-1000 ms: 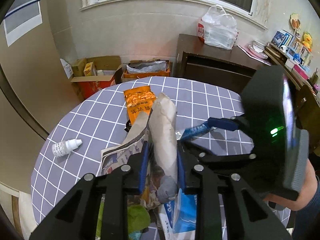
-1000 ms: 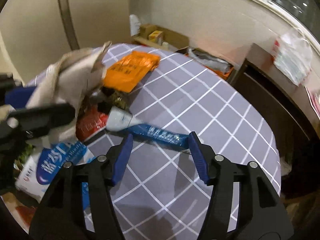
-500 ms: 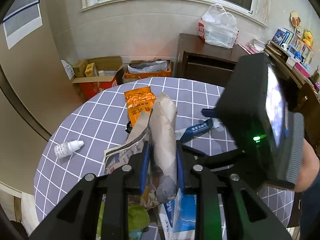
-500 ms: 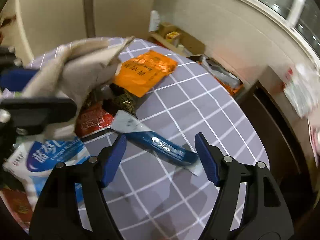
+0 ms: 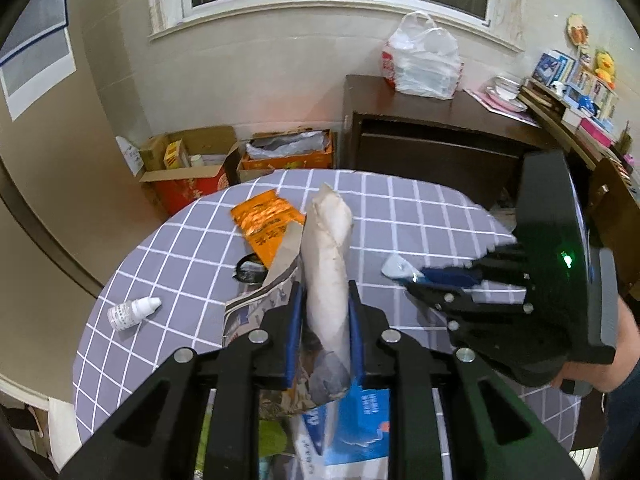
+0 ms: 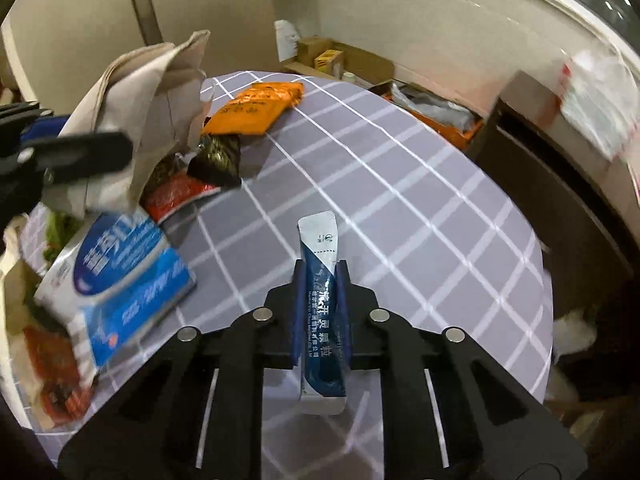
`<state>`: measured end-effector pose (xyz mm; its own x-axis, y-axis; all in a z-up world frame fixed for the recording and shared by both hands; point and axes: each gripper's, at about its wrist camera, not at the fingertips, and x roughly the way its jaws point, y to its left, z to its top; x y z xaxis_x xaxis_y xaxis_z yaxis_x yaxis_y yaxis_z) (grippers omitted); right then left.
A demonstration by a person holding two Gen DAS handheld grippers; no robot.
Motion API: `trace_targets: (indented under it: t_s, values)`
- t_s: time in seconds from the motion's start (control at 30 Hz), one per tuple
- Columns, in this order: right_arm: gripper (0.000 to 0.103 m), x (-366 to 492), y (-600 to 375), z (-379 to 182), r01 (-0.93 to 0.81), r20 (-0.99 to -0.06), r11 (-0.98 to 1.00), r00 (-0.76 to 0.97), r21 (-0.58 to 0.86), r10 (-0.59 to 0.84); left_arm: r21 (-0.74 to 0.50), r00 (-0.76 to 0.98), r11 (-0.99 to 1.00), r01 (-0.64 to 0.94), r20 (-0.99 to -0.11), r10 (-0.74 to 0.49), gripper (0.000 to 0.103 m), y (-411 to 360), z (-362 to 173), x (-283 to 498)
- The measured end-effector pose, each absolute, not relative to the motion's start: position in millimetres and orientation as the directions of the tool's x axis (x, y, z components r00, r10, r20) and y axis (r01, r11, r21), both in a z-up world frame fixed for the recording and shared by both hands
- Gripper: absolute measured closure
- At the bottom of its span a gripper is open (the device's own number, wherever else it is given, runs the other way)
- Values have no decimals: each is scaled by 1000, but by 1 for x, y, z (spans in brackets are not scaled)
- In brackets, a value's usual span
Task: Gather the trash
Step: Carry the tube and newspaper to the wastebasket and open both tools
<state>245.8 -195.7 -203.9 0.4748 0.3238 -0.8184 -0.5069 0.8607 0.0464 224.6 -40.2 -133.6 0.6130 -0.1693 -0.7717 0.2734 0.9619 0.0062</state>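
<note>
My right hand-held gripper (image 6: pixel 322 280) is clenched on the blue sachet (image 6: pixel 322 292), which runs up the middle of the right wrist frame between the blue pads, its white tip poking out beyond them and clear of the desk (image 6: pixel 420 208). In the left wrist frame that same gripper sits at centre right, with the sachet's tip pointing toward the middle.

My left hand-held gripper (image 5: pixel 324 320) is grasping the paper bag (image 5: pixel 326 264) by its rolled rim, bottom centre of its own frame. The raised paper blocks much of my view of the desk behind it.

Left of the sachet in the right wrist view lies a blue and white pouch (image 6: pixel 120 264), near a red wrapper (image 6: pixel 176 192) and a dark crumpled wrapper (image 6: pixel 218 160). An orange packet (image 6: pixel 256 108) lies flat further up, upper centre. A small white dropper bottle (image 5: pixel 132 312) lies on its side at the left of the left wrist frame, well apart from the rest. Cardboard boxes (image 5: pixel 192 168) stand on the floor beyond the desk edge.
</note>
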Motion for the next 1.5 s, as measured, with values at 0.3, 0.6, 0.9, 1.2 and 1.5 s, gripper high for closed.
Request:
trace_targets:
  t_s: [0.3, 0.6, 0.9, 1.2, 1.5]
  values:
    - [91, 201, -264, -187, -339, -744, 914, 546, 225, 386, -10, 632, 939, 344, -737, -239, 85, -72, -109, 201]
    - [91, 168, -320, -154, -254, -667, 916, 629, 310, 400, -1, 640, 897, 442, -701, -316, 87, -125, -84, 178]
    - [90, 139, -375, -136, -180, -601, 910, 700, 375, 386, -3, 604, 835, 550, -690, -400, 87, -182, -69, 158]
    - [90, 101, -456, -133, -46, -569, 908, 765, 417, 300, -17, 527, 745, 667, -697, -487, 87, -261, -70, 133]
    - [90, 58, -540, -159, 132, -594, 886, 784, 445, 181, -47, 408, 638, 768, -733, -545, 87, -356, -99, 106]
